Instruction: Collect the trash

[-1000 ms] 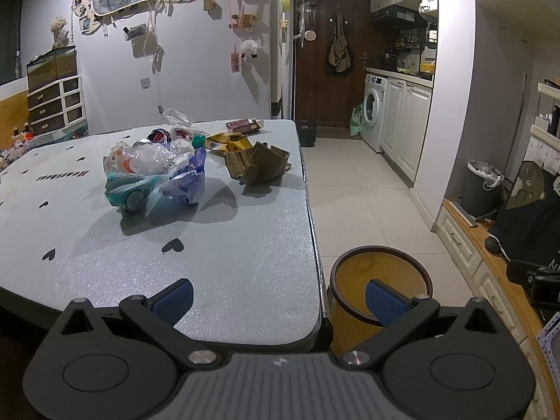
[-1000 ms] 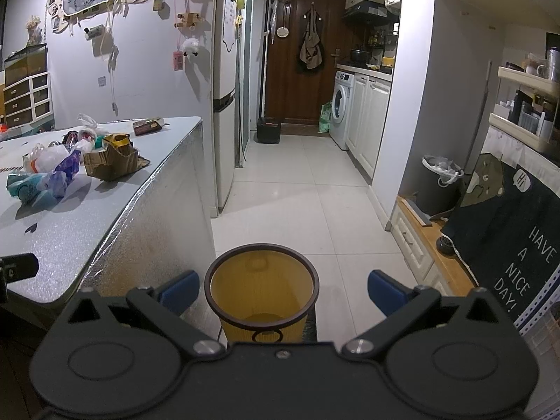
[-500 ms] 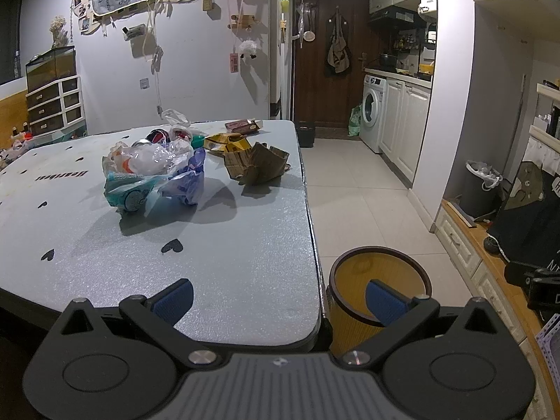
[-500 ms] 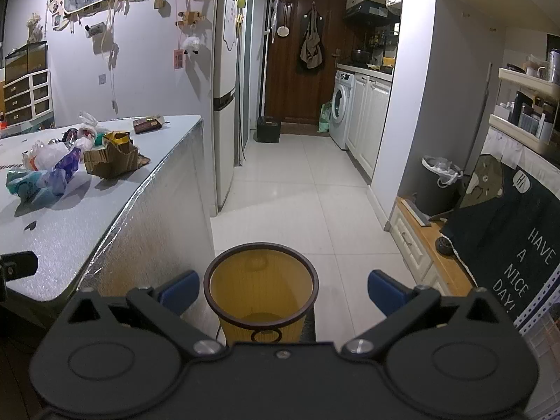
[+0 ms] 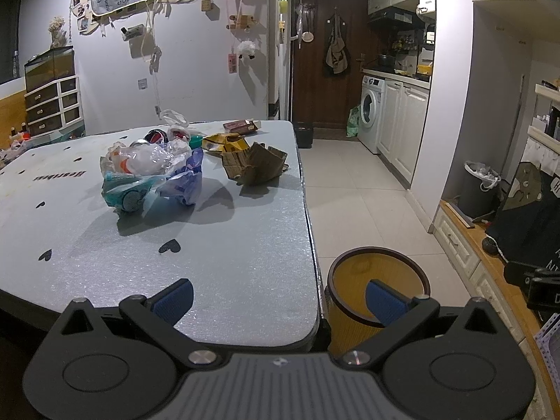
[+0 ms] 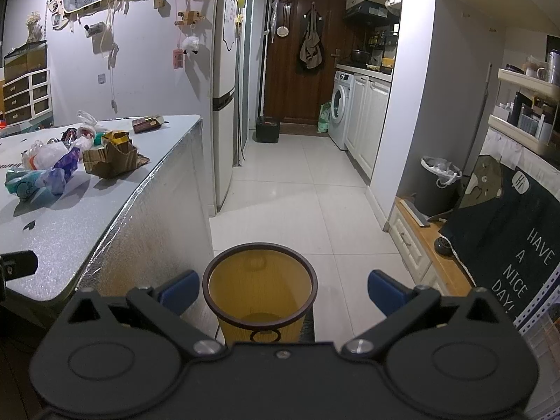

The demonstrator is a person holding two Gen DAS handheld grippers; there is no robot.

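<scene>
A pile of trash lies on the grey table [image 5: 227, 262]: plastic bags and wrappers [image 5: 150, 175], a crumpled cardboard box [image 5: 255, 164], a yellow packet [image 5: 224, 141] and a flat dark box [image 5: 241, 126]. The pile also shows in the right wrist view [image 6: 52, 171]. An empty yellow bin [image 5: 378, 287] stands on the floor by the table's near right corner; it also shows in the right wrist view [image 6: 259, 287]. My left gripper [image 5: 280, 297] is open and empty over the table's near edge. My right gripper [image 6: 280, 288] is open and empty above the bin.
White tiled floor [image 6: 297, 192] runs to a brown door [image 6: 301, 70]. A washing machine [image 6: 341, 108], white cabinets and a grey lined bin [image 6: 437, 182] stand on the right. A fridge [image 6: 224, 105] stands beyond the table. A low wooden cabinet [image 6: 437, 262] holds a dark cloth.
Both grippers have barely shifted; the views are almost the same and both stay open and empty.
</scene>
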